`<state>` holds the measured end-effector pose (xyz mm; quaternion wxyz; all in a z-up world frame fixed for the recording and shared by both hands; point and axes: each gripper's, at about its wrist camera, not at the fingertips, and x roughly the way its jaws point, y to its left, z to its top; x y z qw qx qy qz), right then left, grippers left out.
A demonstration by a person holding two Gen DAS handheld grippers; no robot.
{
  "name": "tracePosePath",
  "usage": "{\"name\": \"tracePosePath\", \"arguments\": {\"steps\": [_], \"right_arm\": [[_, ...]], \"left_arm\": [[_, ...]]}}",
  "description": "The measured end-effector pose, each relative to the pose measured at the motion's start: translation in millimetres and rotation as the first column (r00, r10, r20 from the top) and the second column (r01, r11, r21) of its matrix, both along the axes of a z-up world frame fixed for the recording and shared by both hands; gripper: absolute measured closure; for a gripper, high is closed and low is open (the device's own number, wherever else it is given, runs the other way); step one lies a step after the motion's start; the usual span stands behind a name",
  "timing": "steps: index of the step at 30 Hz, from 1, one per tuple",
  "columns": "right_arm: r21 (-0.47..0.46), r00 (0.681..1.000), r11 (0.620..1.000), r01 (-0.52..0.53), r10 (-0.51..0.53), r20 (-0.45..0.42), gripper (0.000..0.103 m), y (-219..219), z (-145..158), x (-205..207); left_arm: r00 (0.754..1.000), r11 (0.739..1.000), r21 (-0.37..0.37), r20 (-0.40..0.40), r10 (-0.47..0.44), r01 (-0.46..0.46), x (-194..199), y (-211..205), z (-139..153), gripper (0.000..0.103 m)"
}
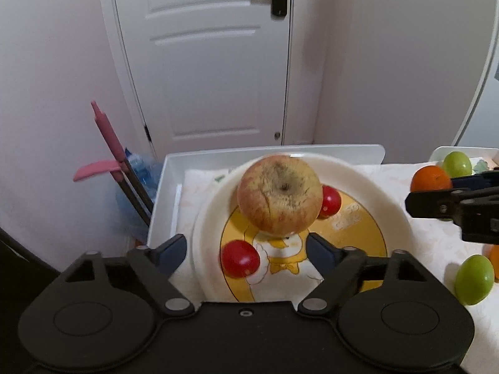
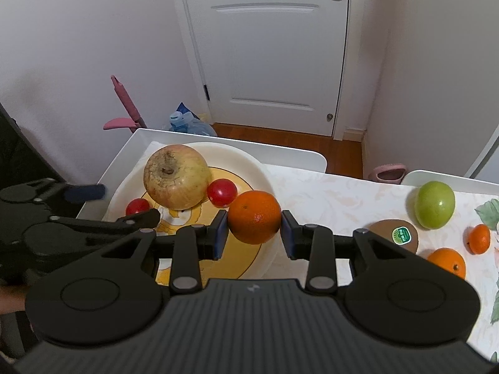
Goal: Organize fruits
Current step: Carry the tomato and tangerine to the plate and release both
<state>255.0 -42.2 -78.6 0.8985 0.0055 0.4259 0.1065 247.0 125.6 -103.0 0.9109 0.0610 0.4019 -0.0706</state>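
Observation:
A big yellow-red apple (image 1: 279, 193) rests on a white plate (image 1: 374, 187) with a yellow cartoon print, between two small red tomatoes (image 1: 240, 258) (image 1: 330, 201). My left gripper (image 1: 246, 249) is open just in front of the apple, its pads clear of the fruit. In the right wrist view my right gripper (image 2: 254, 233) is shut on an orange (image 2: 254, 216), held over the plate's (image 2: 249, 162) right rim. That view also shows the apple (image 2: 177, 176) and my left gripper (image 2: 115, 205) at the left.
The plate sits in a white tray (image 2: 131, 146) at the table's far left corner. On the patterned cloth to the right lie a kiwi (image 2: 396, 237), a green fruit (image 2: 435, 204) and two small oranges (image 2: 447, 261) (image 2: 480, 238). A door, a pink-handled tool and a water bottle lie beyond.

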Motion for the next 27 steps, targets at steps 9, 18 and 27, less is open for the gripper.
{"name": "tracePosePath", "arguments": {"steps": [9, 18, 27], "right_arm": [[-0.012, 0.999, 0.999, -0.043, 0.043, -0.005, 0.053, 6, -5, 11], [-0.011, 0.993, 0.994, -0.112, 0.111, -0.040, 0.053, 18, -30, 31], [-0.011, 0.992, 0.992, -0.126, 0.126, -0.022, 0.022, 20, -34, 32]], "left_arm": [[1.000, 0.999, -0.021, 0.004, 0.030, -0.030, -21, 9, 11, 0.012], [1.000, 1.000, 0.005, 0.005, 0.030, -0.030, -32, 11, 14, 0.008], [0.998, 0.998, 0.011, 0.006, 0.057, -0.057, -35, 15, 13, 0.007]]}}
